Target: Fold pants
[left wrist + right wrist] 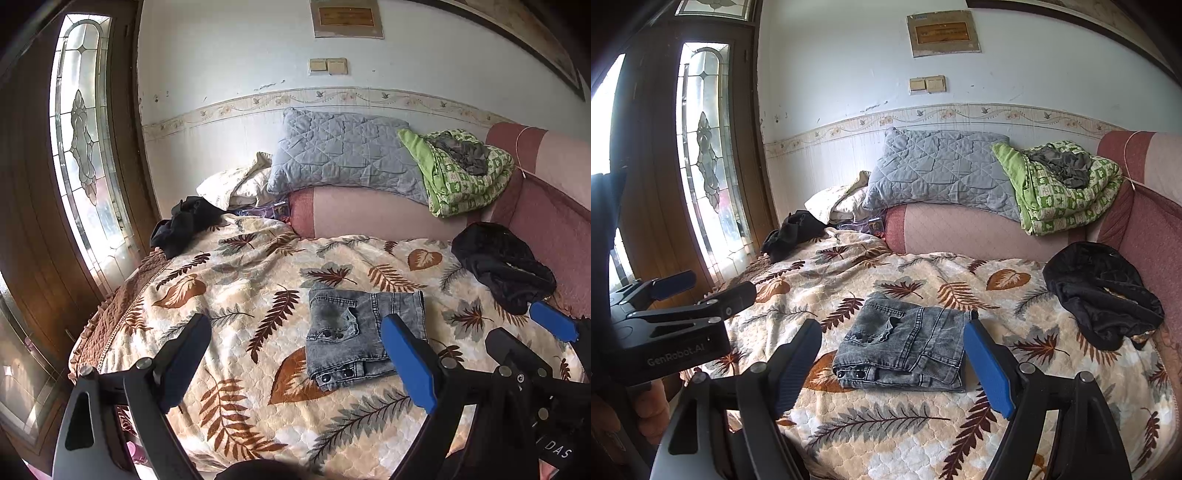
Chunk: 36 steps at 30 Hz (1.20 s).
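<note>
Grey denim pants lie folded into a compact rectangle on the leaf-patterned bedspread, waistband buttons toward me. My left gripper hovers open above the bed, short of the pants and holding nothing. My right gripper is also open and empty, with the pants lying beyond its fingertips. Each gripper shows in the other's view: the right gripper at the right edge, the left gripper at the left, held by a hand.
A crumpled black garment lies at the bed's right, another black garment at the far left corner. A grey pillow and green blanket rest on the pink headboard. A glazed wooden door stands left.
</note>
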Available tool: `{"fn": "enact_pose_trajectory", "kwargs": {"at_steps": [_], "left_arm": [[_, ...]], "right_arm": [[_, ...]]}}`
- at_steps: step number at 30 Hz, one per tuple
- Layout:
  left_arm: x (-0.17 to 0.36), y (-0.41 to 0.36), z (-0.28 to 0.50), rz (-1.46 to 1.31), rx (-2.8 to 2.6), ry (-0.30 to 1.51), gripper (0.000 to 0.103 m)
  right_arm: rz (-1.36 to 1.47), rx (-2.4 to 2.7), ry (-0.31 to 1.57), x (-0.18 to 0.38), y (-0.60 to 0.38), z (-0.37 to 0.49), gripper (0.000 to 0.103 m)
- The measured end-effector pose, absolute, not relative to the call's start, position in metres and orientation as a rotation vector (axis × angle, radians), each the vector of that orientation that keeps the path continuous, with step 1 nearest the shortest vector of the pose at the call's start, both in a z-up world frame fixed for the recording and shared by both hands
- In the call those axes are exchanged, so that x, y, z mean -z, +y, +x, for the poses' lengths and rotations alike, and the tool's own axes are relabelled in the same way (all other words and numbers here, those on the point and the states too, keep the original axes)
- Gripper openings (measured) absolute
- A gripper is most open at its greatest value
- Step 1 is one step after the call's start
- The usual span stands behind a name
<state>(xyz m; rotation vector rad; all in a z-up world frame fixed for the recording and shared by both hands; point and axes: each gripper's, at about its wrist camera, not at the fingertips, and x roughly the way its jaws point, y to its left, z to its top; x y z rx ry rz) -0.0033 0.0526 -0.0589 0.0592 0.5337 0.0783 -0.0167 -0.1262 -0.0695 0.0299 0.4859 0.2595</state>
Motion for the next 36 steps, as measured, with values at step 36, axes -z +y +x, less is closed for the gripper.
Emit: {"fn": "enact_pose_trajectory", "kwargs": {"at_steps": [36], "left_arm": [[0.032, 0.053, -0.035, 0.047, -0.044, 0.454, 0.093]], "right_arm": [[0.030, -0.265, 0.418, 0.049, -0.125, -0.040, 0.082]]}}
